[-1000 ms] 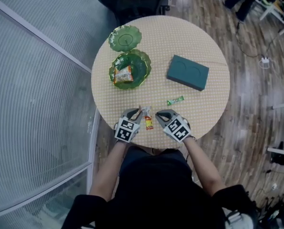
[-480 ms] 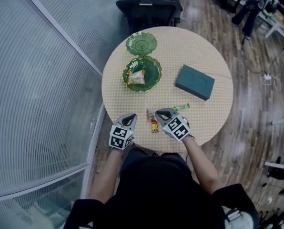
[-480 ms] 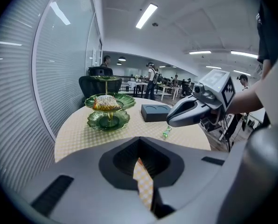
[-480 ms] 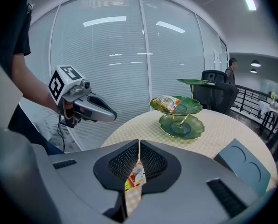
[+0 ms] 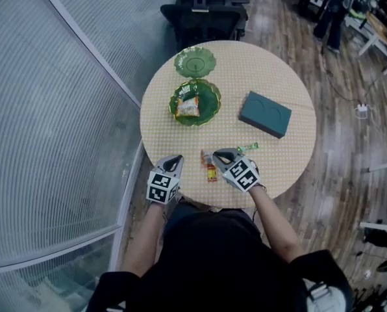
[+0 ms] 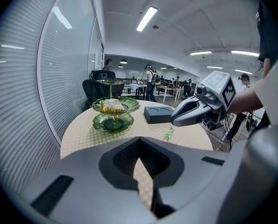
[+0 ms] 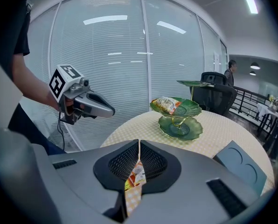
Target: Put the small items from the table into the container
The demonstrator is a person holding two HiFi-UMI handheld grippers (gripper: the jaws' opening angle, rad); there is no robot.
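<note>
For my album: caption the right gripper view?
Right gripper shut on a small snack packet, green tiered dish beyond.

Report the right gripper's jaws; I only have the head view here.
Observer: In the right gripper view, the right gripper is shut on the red and yellow sachet.
Operator: Now check the other one.
Observer: The left gripper is shut with nothing between its jaws; only the checked table shows through the gap.
Operator: Describe the green dishes from the side.
Observer: They form one tiered stand; the snack packet lies on its middle tier.
</note>
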